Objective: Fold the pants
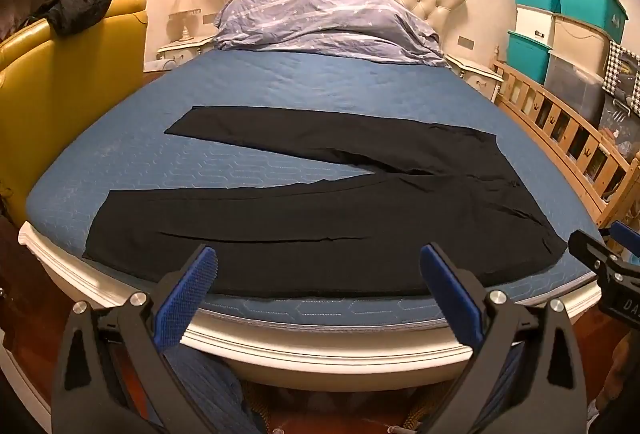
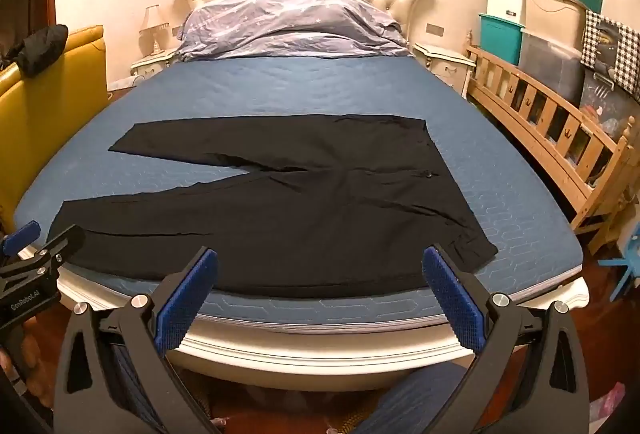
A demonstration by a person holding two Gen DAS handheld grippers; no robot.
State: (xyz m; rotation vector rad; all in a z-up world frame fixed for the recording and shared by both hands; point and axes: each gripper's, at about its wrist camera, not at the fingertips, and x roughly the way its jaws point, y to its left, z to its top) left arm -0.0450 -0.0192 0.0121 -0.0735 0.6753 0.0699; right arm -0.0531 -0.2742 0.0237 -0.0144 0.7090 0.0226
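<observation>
At 9 o'clock we see the cuffs of the black pants (image 1: 320, 230), spread flat on the blue mattress (image 1: 280, 82), legs splayed, waistband toward 3 o'clock. We hold the left gripper (image 1: 318, 286) and right gripper (image 2: 320, 288) spread apart, empty, at 6 o'clock. We judge the cloth light, limp; pinch cuff and waistband corners.
</observation>
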